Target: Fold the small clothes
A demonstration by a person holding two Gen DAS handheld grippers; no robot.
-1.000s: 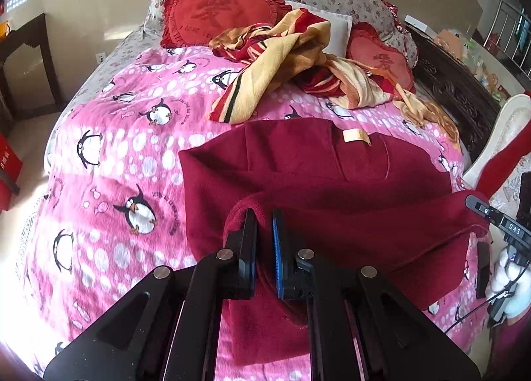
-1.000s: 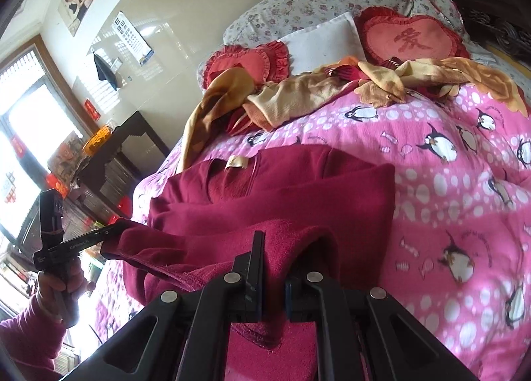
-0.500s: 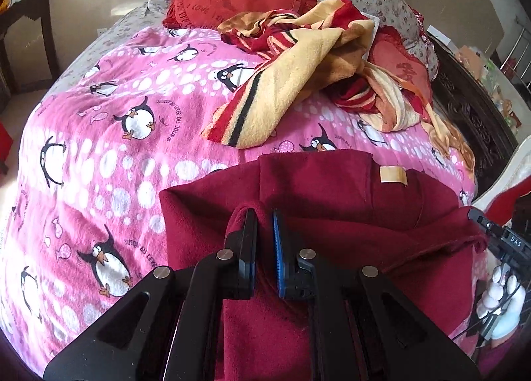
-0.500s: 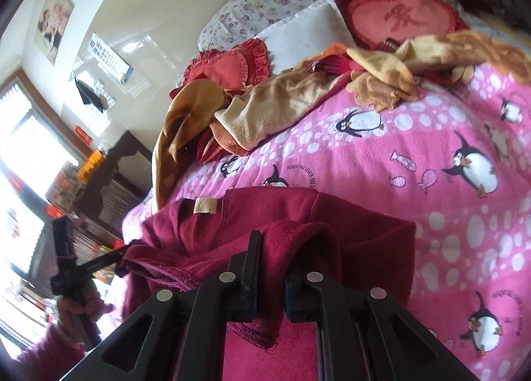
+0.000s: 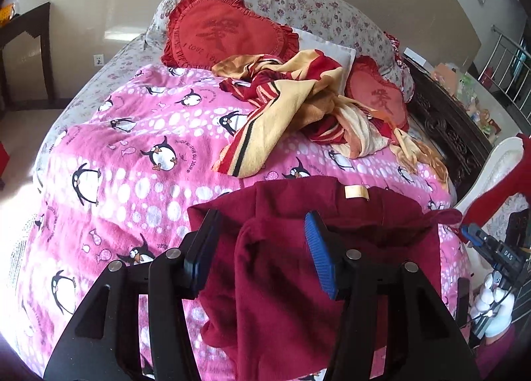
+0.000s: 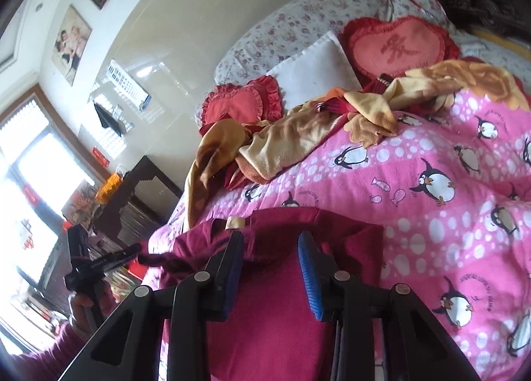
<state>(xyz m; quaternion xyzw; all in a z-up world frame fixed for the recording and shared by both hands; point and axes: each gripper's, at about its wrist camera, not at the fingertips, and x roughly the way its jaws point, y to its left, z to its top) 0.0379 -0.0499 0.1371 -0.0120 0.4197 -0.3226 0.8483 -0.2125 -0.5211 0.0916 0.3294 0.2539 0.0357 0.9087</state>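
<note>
A dark red fleece garment [image 5: 292,281] with a tan neck label [image 5: 356,191] lies folded over on the pink penguin blanket [image 5: 126,155]. My left gripper [image 5: 262,241] is open, its fingers standing either side of the folded-up hem, which rests loose between them. My right gripper [image 6: 270,255] is open too, above the same garment [image 6: 272,314], with the label [image 6: 235,222] just beyond its left finger. In the left wrist view the right gripper [image 5: 471,235] shows at the garment's right corner.
A heap of yellow and red striped clothes [image 5: 292,105] lies beyond the garment. Red heart cushions [image 5: 222,32] and floral pillows [image 5: 298,2] line the headboard end. A dark carved cabinet [image 5: 448,122] stands at the right of the bed, a dark table [image 6: 139,201] at the left.
Both grippers carried the garment's hem up toward the collar, then opened and let the fabric go. The hem now lies over the upper part of the garment.
</note>
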